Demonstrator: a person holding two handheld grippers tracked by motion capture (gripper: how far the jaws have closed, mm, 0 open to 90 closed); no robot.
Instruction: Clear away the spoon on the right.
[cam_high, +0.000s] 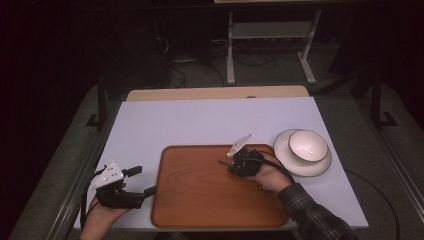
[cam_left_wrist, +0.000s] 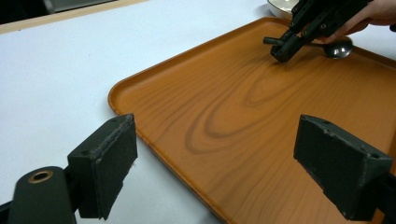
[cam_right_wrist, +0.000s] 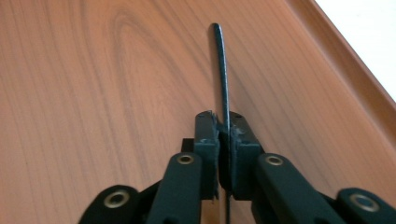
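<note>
Black jaws of the right gripper (cam_right_wrist: 223, 135) are pinched together on the thin dark handle of a spoon (cam_right_wrist: 223, 65), which runs forward from between the pads over the wood grain of the tray (cam_right_wrist: 93, 93). In the left gripper view the same spoon's bowl (cam_left_wrist: 339, 48) rests on the tray's surface behind the right gripper (cam_left_wrist: 286, 46), so the spoon looks set down, or very nearly, while the grip has not yet let go. I cannot tell whether the handle end touches the wood or hangs just above it.

Relative to the tray, the spoon sits in the far right part, near the rim that faces the white bowl (cam_high: 308, 145). That bowl stands on a white plate (cam_high: 320, 167), both on the table (cam_high: 200, 120) just beside the tray's far right corner and off its surface.

At the tray's near left corner the left gripper (cam_high: 145, 182) waits with its jaws spread wide and nothing between them, its pads straddling the tray's rim.

As a judgement, the spoon's move onto the tray is almost finished: what remains is the release and pulling the hand clear. The bowl and plate are not yet on the tray.
</note>
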